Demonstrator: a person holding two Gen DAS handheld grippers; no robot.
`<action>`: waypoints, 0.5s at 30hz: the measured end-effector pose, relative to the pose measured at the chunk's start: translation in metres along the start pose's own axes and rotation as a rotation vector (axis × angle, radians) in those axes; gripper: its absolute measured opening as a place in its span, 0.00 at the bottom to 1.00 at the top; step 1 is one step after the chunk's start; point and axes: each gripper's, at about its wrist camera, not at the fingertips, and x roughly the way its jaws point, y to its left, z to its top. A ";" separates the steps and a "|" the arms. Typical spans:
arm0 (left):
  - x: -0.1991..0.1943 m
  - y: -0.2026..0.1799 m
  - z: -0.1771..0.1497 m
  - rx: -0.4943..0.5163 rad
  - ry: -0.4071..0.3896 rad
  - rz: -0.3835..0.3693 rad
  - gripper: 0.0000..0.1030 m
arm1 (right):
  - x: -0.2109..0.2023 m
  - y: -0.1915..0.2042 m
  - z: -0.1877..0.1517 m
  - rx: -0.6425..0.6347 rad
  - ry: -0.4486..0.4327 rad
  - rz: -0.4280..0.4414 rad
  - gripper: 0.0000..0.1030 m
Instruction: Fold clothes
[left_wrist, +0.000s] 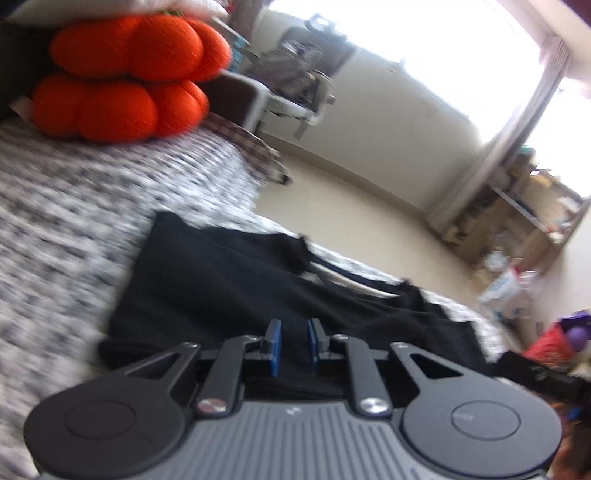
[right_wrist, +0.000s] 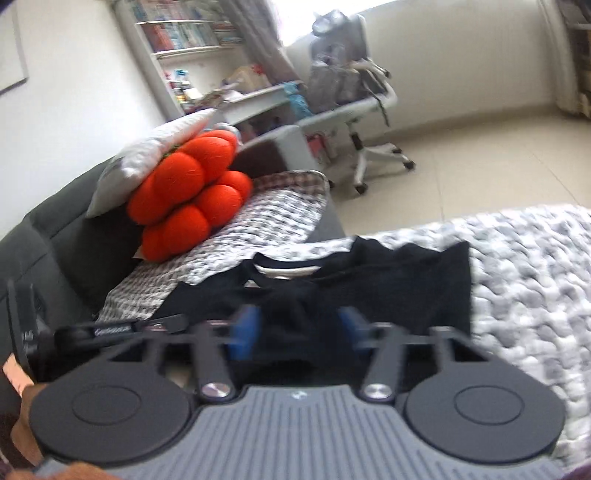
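My left gripper (left_wrist: 294, 345), narrowly parted, and right gripper (right_wrist: 295, 326), wide open, hover unladen above the shirt (right_wrist: 388, 280) spread near the bed's (left_wrist: 55, 206) edge for folding.

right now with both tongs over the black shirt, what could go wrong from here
1. The right tongs stand open around a bunched ridge of the black shirt; closing there could catch several layers and spoil the fold.
2. The left tongs are nearly closed, with a narrow gap over the cloth; whether they grip is unclear, so that side may slip.
3. The shirt lies near the edge of the patterned blanket; a hard pull might drag it toward the floor.
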 end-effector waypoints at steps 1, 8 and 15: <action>0.004 -0.003 0.000 -0.014 0.011 -0.027 0.15 | 0.002 0.003 -0.001 -0.010 0.005 0.008 0.61; 0.040 -0.014 -0.006 -0.113 0.107 -0.099 0.14 | 0.017 0.012 -0.007 -0.044 0.045 0.034 0.61; 0.053 -0.019 -0.004 -0.251 0.115 -0.239 0.02 | 0.026 0.025 -0.015 -0.115 0.075 0.047 0.61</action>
